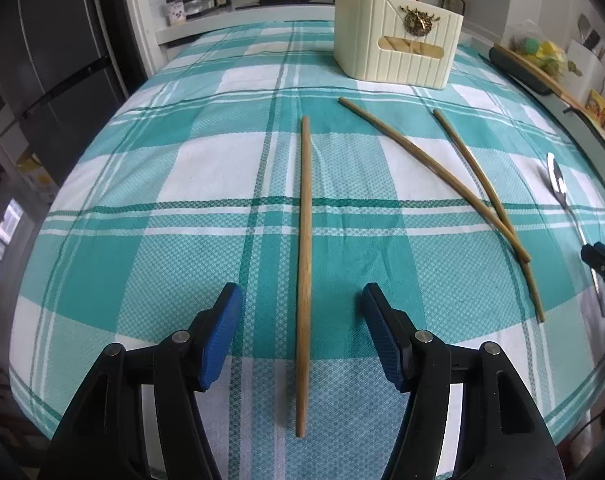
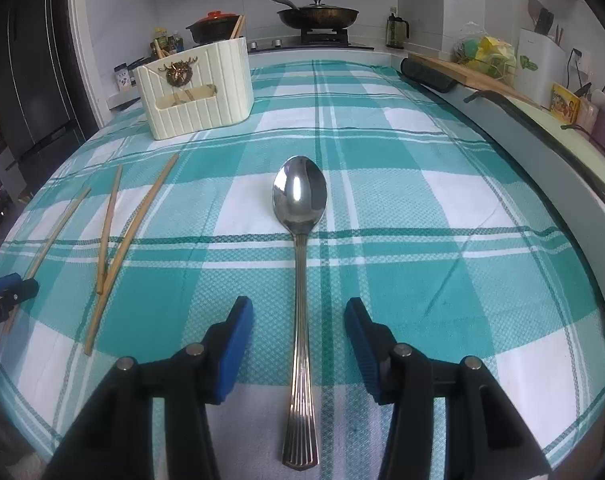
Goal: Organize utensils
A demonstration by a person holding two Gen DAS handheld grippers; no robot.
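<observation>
Spoon (image 2: 300,216) flat on teal-and-white checked table (image 2: 442,208), bowl toward 12 o'clock, handle running between wide-open jaws of right gripper (image 2: 298,344), touching neither pad. Single chopstick (image 1: 304,264) lying likewise toward 12 o'clock between wide-open jaws of left gripper (image 1: 302,336), not gripped. Two more chopsticks (image 1: 454,184) crossed near their lower ends at 2 o'clock in left wrist view. Cream ribbed utensil holder (image 1: 398,44) farther off at 1 o'clock, more chopsticks standing inside. Stove with pans (image 2: 318,16) beyond table.
</observation>
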